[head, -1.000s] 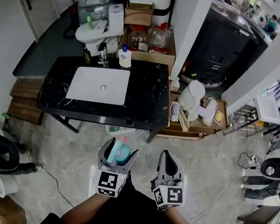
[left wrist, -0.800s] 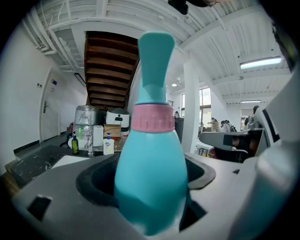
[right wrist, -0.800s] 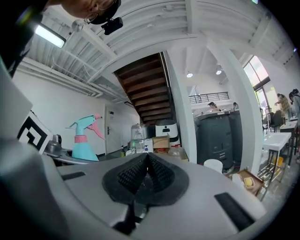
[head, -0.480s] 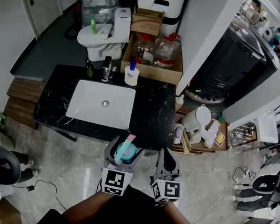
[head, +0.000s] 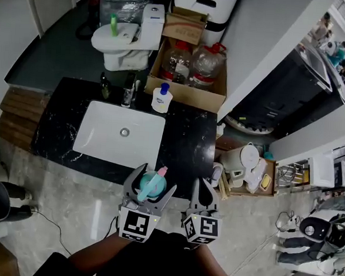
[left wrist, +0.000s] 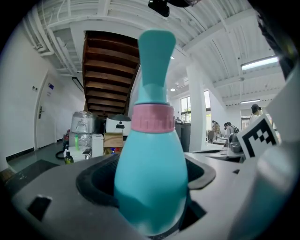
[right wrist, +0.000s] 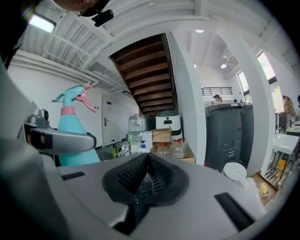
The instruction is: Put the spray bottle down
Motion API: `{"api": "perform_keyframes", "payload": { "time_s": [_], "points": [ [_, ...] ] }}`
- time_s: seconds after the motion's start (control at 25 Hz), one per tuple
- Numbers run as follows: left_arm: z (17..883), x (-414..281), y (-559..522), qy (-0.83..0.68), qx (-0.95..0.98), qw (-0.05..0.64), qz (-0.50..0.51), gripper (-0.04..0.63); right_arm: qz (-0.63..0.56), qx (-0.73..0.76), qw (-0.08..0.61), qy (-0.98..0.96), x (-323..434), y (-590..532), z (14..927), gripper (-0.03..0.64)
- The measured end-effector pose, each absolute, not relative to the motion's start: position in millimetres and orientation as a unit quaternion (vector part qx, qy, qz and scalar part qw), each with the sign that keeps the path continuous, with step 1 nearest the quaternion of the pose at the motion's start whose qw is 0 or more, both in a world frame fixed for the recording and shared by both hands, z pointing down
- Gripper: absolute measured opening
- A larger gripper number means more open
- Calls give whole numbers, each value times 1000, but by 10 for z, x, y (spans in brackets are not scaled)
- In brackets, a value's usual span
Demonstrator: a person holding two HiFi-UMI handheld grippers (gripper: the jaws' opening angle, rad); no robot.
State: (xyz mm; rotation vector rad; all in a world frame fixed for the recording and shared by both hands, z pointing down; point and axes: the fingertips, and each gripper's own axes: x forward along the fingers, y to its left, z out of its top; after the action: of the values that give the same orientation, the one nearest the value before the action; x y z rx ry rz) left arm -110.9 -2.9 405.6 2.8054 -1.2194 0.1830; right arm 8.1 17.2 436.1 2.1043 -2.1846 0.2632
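Observation:
A teal spray bottle [head: 148, 186] with a pink collar and trigger stands upright between the jaws of my left gripper [head: 149, 185], which is shut on it. In the left gripper view the spray bottle [left wrist: 151, 173] fills the middle of the frame. It hangs over the front edge of the black marble counter [head: 187, 135], just right of the white sink [head: 118, 134]. My right gripper [head: 200, 192] is beside it, shut with nothing between its jaws. From the right gripper view the spray bottle [right wrist: 72, 131] shows at the left.
A tap [head: 127, 87], a dark bottle [head: 105, 84] and a white soap dispenser [head: 160, 99] stand along the counter's back edge. Behind are a toilet [head: 123, 41] and a box of water jugs [head: 192, 68]. A low crate with a kettle [head: 244, 163] sits right of the counter.
The counter and sink have drawn closer under both grippers. The spray bottle stays in the left gripper, now over the counter's front edge. The right gripper has stayed shut.

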Motion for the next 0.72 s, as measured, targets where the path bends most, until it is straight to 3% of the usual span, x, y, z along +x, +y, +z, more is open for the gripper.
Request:
{"api": "perform_keyframes", "payload": {
  "time_s": [0.48, 0.72],
  "points": [
    [4125, -1049, -310, -394, 915, 67, 49, 405, 77, 731, 36, -677, 642, -13, 4241, 15],
    [4238, -1005, -430, -407, 908, 79, 60, 405, 86, 719, 41, -688, 558, 6, 4358, 15]
  ]
}}
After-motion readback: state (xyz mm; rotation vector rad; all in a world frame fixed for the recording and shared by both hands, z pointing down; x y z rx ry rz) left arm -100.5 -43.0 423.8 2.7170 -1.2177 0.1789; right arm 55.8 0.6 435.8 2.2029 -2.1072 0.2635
